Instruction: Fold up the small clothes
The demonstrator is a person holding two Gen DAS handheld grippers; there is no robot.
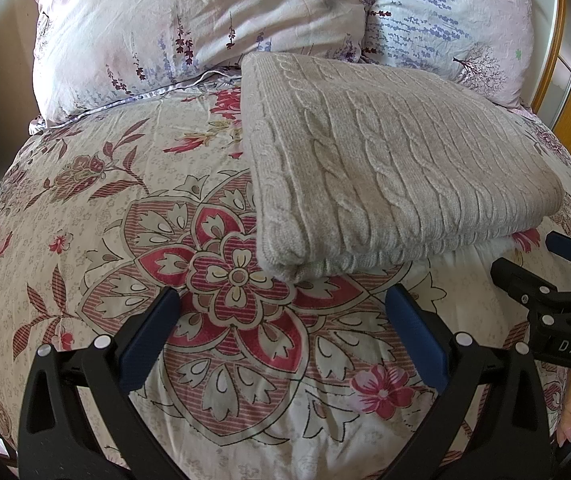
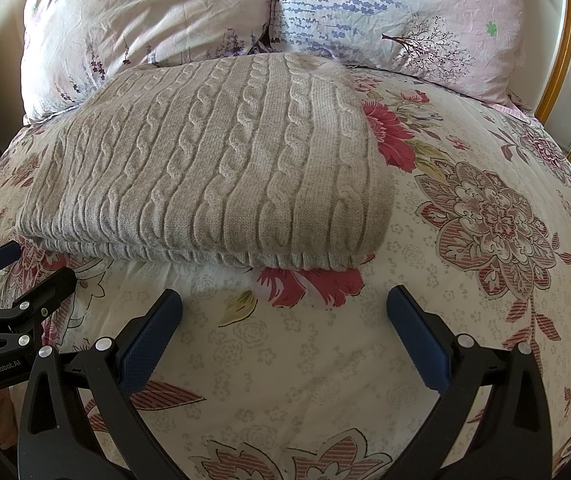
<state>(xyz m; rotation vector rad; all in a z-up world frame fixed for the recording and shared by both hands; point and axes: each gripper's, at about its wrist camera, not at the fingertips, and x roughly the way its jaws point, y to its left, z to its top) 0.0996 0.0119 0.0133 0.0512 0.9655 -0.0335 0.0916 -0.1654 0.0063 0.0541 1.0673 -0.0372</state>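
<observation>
fold step looks done: cable-knit sweater lies as a neat folded rectangle on the floral duvet, near the two pillows. your left gripper and right gripper both hover just short of its near edge, jaws wide apart, holding nothing. next move, imo: square the ribbed hem or leave it. nothing obstructs; grippers sit close together, so mind a clash.

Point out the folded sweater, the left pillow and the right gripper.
Folded sweater (image 2: 213, 168): right wrist view, middle of its cable-knit top.
Left pillow (image 1: 157, 28): left wrist view, centre of its pink floral case.
Right gripper (image 2: 283, 336): right wrist view, midway between its open blue-padded fingertips.
</observation>
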